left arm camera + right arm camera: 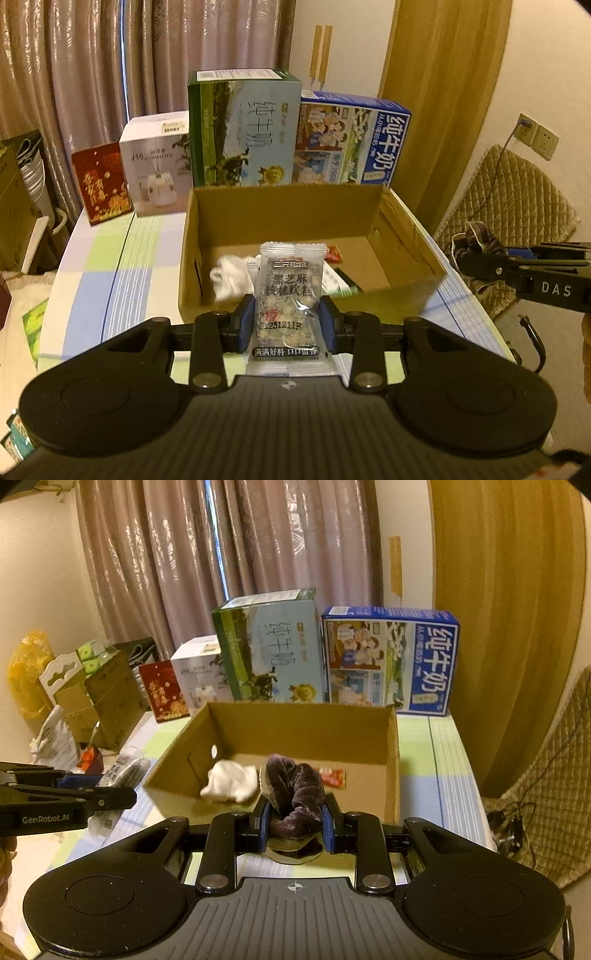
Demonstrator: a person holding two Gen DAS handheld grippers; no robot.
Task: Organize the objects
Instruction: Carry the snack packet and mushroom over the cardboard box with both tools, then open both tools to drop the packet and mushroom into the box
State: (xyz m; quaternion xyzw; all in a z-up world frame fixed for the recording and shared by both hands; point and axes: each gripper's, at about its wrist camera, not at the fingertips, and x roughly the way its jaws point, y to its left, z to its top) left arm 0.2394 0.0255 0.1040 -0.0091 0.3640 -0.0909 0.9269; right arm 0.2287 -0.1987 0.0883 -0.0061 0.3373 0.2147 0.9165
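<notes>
My left gripper (287, 321) is shut on a clear snack packet (290, 291) with dark print, held upright just before the near wall of an open cardboard box (406, 236). My right gripper (294, 825) is shut on a dark purple fuzzy cloth (295, 794), held at the near rim of the same cardboard box (391, 760). Inside the box lie a crumpled white cloth (231, 781) and a small red packet (332, 777). The white cloth (231, 277), the red packet (334, 254) and a green-edged pack (338, 282) show in the left wrist view. Each gripper appears at the edge of the other's view.
Behind the box stand a green milk carton box (243, 129), a blue milk box (351, 140), a white box (159, 166) and a red box (101, 182). The checked tablecloth (110, 266) covers the table. A quilted chair (517, 206) is at right. Cartons and bags (92, 698) crowd the left.
</notes>
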